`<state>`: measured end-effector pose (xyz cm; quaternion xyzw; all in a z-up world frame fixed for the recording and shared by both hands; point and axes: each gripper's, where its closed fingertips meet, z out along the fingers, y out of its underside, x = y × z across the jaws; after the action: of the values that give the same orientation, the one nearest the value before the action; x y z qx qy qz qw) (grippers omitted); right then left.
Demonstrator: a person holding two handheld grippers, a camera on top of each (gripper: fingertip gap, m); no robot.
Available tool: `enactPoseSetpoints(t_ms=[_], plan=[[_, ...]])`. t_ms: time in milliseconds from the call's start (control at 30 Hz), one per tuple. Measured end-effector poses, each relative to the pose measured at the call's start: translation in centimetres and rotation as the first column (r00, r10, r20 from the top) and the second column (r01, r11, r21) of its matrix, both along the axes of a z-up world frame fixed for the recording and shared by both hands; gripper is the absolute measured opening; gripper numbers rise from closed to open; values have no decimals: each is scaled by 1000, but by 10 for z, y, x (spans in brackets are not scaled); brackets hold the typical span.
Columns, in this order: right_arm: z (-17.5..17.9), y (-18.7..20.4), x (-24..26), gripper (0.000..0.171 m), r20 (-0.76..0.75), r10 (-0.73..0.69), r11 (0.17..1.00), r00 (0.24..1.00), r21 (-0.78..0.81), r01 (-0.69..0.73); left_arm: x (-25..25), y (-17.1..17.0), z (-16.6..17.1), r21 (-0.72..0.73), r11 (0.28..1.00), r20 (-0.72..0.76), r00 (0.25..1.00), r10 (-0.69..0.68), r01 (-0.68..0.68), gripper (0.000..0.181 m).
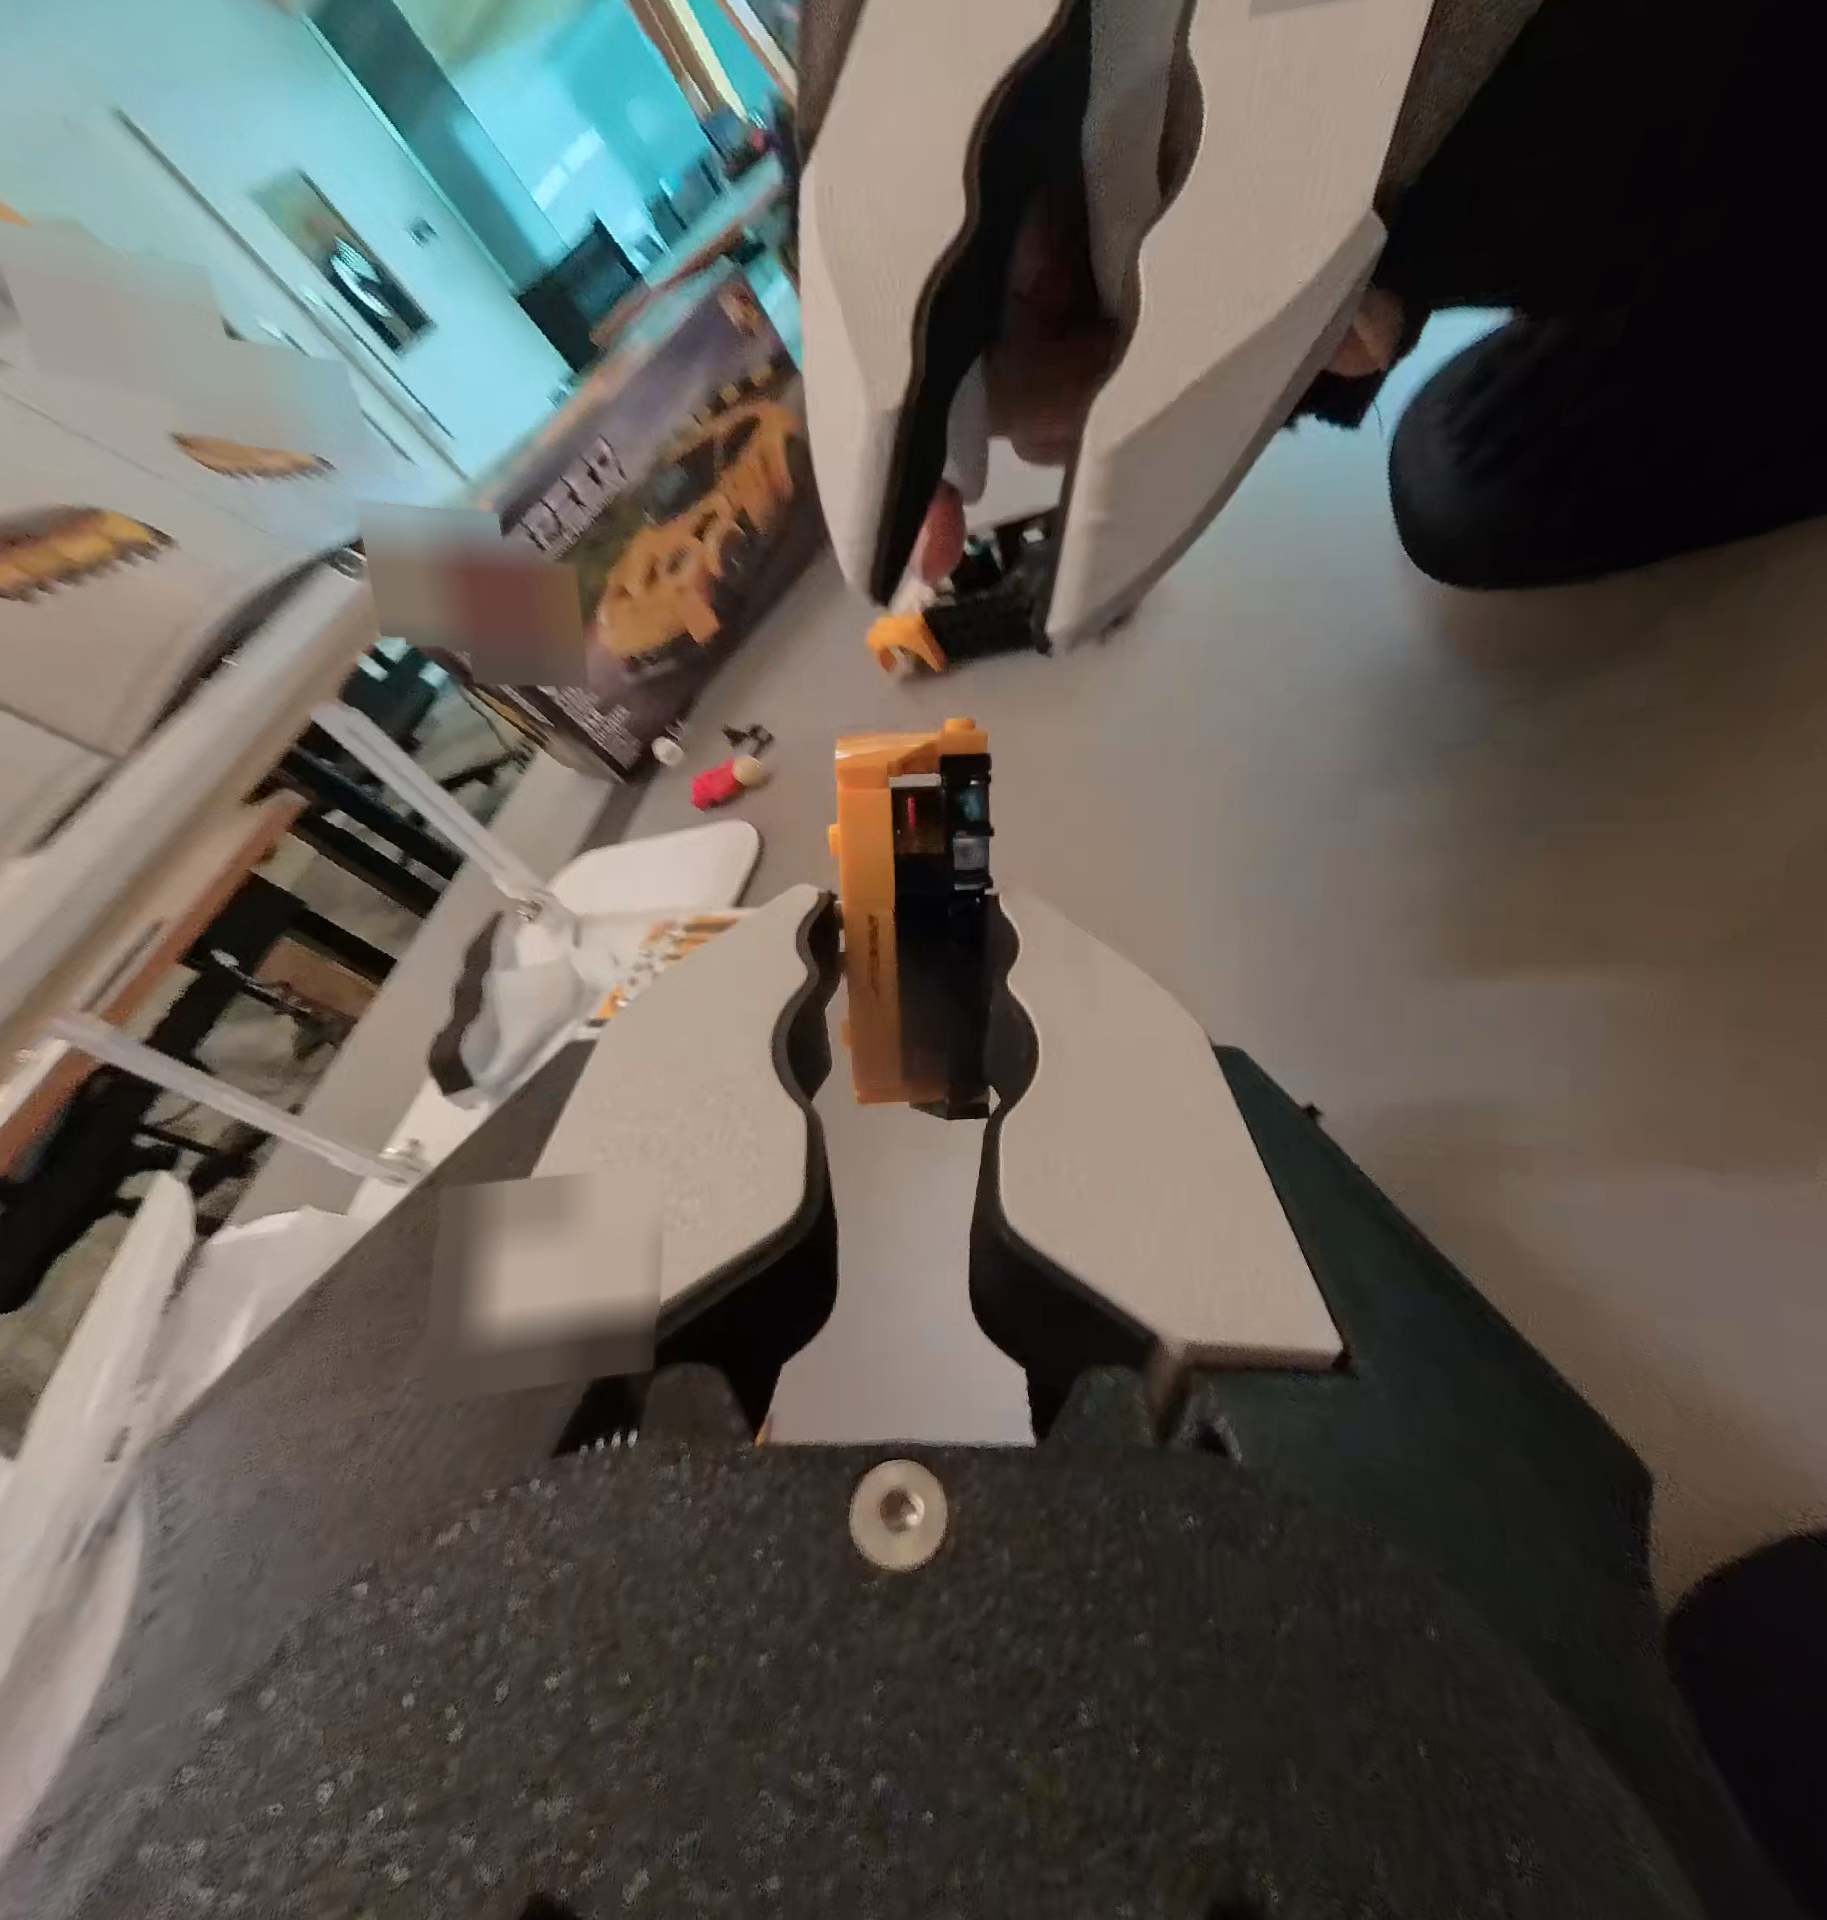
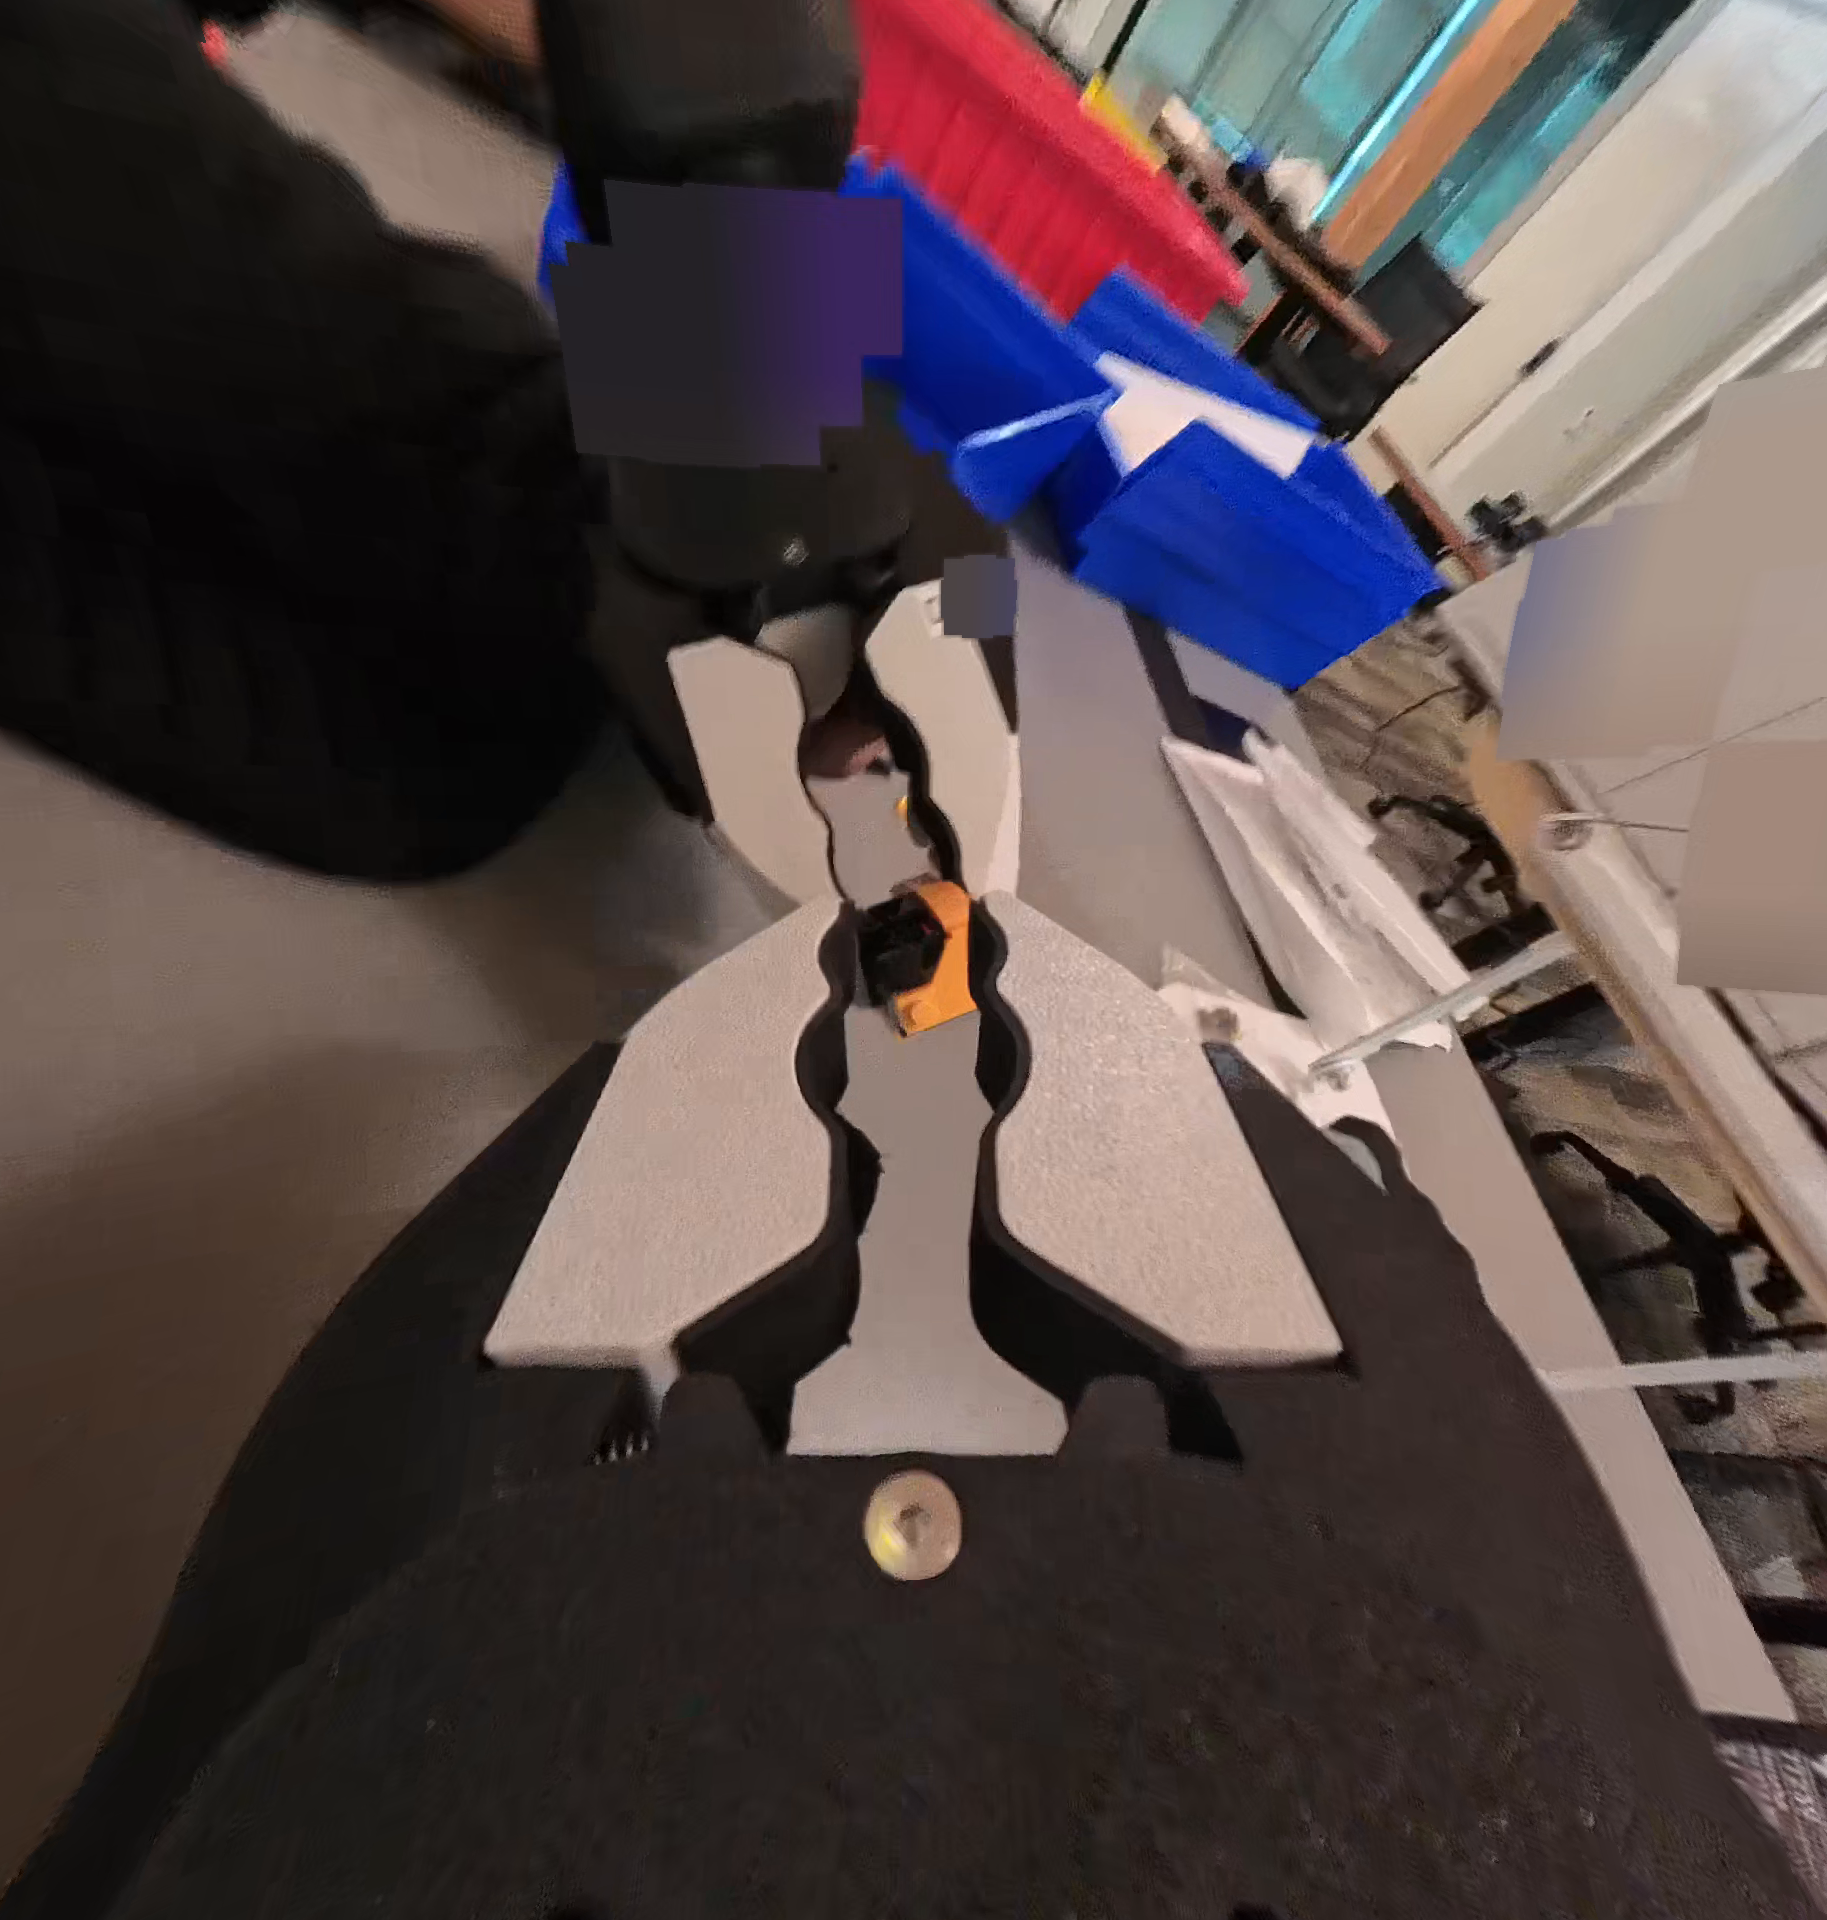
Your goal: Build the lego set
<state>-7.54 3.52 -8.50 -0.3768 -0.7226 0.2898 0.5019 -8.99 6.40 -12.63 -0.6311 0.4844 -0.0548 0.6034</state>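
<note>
Your left gripper (image 1: 914, 997) is clamped on an orange-and-black lego assembly (image 1: 914, 914), which stands on edge between the fingertips and juts out ahead of them. Farther ahead and slightly to its right, your right gripper (image 1: 976, 613) points down at the grey table (image 1: 1408, 935), its tips on either side of a smaller black-and-orange lego piece (image 1: 966, 618) resting on the surface.

The right wrist view confirms the grip: your right gripper (image 2: 909, 961) is closed on that small lego piece (image 2: 919, 961), orange face toward its right finger. Just beyond its tips stands the left gripper (image 2: 878, 831) (its held assembly is mostly hidden from here).

Only the left wrist view shows the set's box (image 1: 670, 540) ahead-left of the tool, a small red piece (image 1: 727, 781) between box and assembly, and white bags (image 1: 576, 966) beside the left finger. Only the right wrist view shows blue bins (image 2: 1200, 488) and a red one (image 2: 1023, 145) ahead-right.
</note>
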Motion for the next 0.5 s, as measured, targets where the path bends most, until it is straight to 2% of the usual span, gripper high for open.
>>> enactPoseSetpoints(t_ms=[233, 500], plan=[[-44, 0, 2, 12, 200, 4, 995, 980, 95, -23, 6, -6, -32, -152, 988, -114, 992, -52, 34, 26], [-67, 0, 2, 8, 287, -9, 991, 958, 131, -30, 7, -12, -47, -248, 968, -145, 986, -86, 48, 26]])
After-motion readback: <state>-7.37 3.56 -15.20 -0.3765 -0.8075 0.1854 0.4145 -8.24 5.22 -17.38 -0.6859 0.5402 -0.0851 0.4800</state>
